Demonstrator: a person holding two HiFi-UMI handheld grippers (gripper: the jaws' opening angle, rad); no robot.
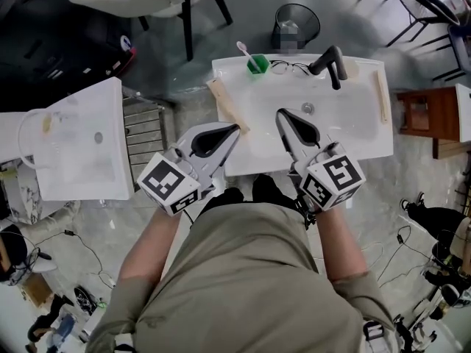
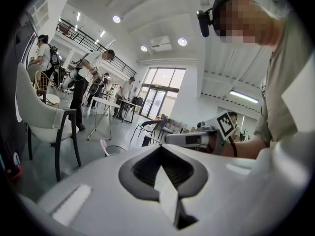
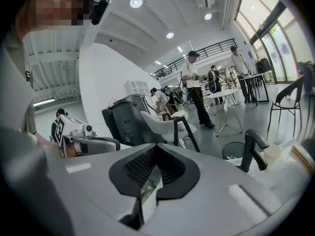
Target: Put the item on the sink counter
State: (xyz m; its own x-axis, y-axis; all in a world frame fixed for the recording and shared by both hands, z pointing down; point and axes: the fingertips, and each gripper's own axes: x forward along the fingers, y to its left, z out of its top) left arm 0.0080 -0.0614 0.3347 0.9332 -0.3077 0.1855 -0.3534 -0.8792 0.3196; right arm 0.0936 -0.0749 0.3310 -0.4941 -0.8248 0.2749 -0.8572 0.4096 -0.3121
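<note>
Over the sink's near rim, left gripper (image 1: 235, 129) and right gripper (image 1: 281, 113) are both clenched on nothing.
Beyond them, on the back ledge of the worktop (image 1: 368, 144), the eyeglasses (image 1: 288, 67) lie between the green toothbrush cup (image 1: 257, 65) and the black faucet (image 1: 331, 60). They seem to be the item, already set down. They look light, thin-framed and fragile, with slick lenses; the bridge or a temple arm near its hinge would be the safest hold.
</note>
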